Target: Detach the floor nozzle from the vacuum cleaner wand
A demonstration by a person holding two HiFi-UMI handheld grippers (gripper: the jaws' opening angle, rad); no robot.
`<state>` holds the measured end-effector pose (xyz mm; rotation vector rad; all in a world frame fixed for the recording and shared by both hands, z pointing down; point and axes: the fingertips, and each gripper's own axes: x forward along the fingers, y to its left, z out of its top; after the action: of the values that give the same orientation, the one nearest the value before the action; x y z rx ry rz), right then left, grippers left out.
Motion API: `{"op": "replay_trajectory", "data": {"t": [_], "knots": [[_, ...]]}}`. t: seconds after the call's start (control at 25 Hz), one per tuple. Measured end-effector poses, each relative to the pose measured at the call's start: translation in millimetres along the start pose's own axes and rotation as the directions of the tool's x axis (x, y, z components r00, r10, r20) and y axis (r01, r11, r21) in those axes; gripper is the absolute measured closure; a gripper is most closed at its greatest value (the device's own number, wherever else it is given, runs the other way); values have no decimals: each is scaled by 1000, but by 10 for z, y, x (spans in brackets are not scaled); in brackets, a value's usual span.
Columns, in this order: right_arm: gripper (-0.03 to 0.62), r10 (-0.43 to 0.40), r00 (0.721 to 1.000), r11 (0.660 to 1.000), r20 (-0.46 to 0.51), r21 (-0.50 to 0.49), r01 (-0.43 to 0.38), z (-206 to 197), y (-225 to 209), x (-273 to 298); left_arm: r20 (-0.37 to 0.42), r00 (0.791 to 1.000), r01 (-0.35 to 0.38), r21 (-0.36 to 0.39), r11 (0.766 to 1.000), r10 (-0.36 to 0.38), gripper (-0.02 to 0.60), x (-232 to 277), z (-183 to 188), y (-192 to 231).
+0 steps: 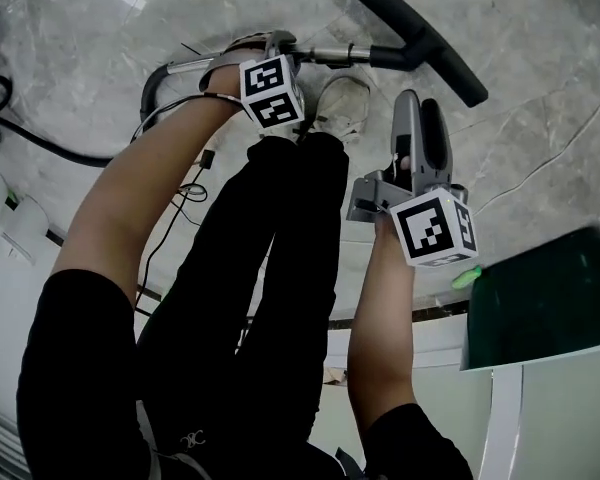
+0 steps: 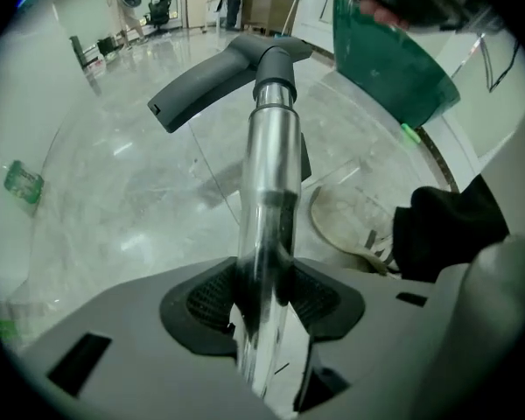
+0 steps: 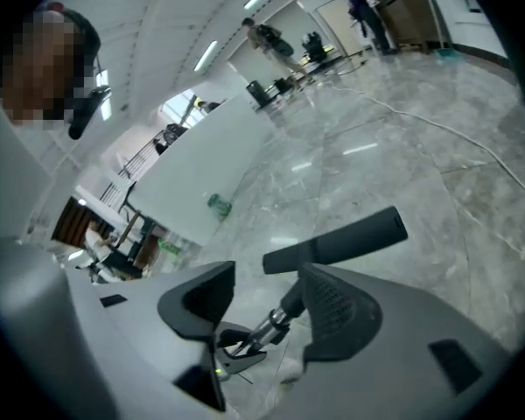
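Head view: person's legs in black trousers [image 1: 280, 258], one pale shoe [image 1: 342, 106] on the grey marble floor [image 1: 540, 118] just beside the wand [image 1: 335, 55], on the near side of it. Left gripper [image 1: 278, 46] sits on the wand's metal tube, about mid-length. In the left gripper view the left gripper's [image 2: 264, 291] ribbed pads [image 2: 212, 297] press the shiny tube from both sides, so the jaws are clamped on the wand [image 2: 271, 164]. Same shoe [image 2: 341, 221] shows right of the wand there.

Right gripper [image 1: 420, 108] is off to the right of the wand's nozzle end and apart from it. In the right gripper view the right gripper's [image 3: 258, 309] jaws stand apart with nothing held; the wand only shows far off through the gap.

Floor nozzle [image 1: 425, 38] is a dark bar at the wand's far end, still attached, lying on the floor; also seen at [image 2: 210, 81] and [image 3: 337, 239].

Green panel [image 1: 545, 298] is well right of the wand. Black cable [image 1: 40, 138] is well left of the wand.
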<state>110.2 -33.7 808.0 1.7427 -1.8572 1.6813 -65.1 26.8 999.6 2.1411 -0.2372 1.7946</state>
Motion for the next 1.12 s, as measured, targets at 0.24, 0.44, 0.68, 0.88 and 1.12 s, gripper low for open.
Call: {"op": "replay_trajectory", "data": {"t": [0.24,0.44,0.68,0.88,1.12], "knots": [[295,-51,996,994,79,96,43,185,-17,1,181,983,7,27,1000,-12,405,-768,477,-3],[298,0,978,995,210,96,-21,506,216,-59,268,962,30,67,997,-47,405,-1214,831,-55],[401,60,977,993,206,89,-80,742,424,-353,299,949,90,43,995,-99,403,-1473,1038,-157],[402,119,976,984,182,113,-141,755,511,-572,367,928,27,94,995,-59,403,-1623,1275,-226],[402,209,962,970,175,92,-227,783,690,-622,479,865,77,172,982,-151,402,-1785,1563,-314]]}}
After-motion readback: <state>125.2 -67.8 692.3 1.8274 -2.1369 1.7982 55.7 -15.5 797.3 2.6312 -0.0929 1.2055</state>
